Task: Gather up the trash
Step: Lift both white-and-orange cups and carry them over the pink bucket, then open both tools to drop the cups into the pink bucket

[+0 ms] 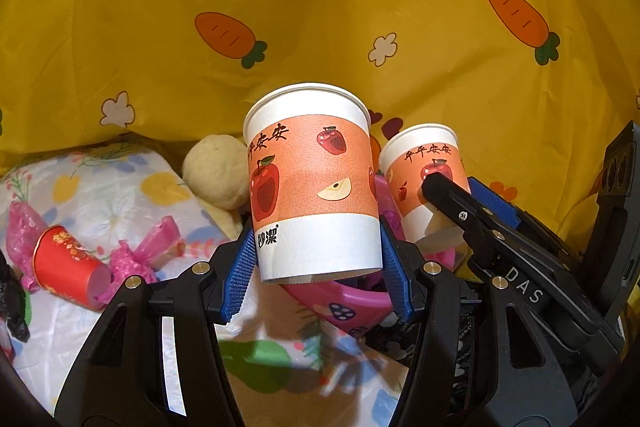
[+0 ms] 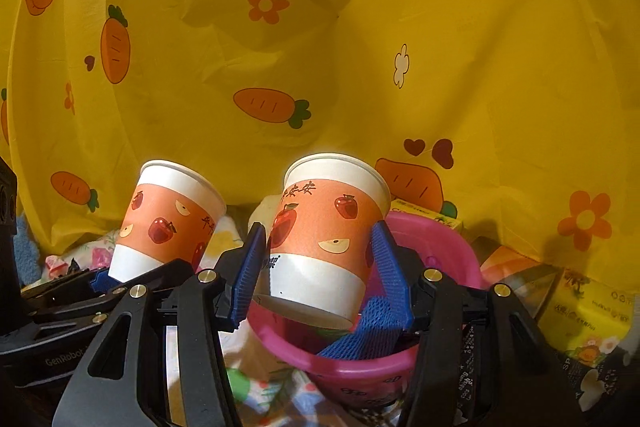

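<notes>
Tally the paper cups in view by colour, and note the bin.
Apple-print paper cups: 2, one in the left gripper, one in the right gripper.
Red paper cups: 1, lying on its side.
Pink bins: 1.
Total: 4

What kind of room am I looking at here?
Probably a corner of a home, maybe a child's play area, though I can't be sure. A carrot-print yellow cloth hangs behind, a plush toy lies on a flowered sheet, and a pink basin sits nearby.
</notes>
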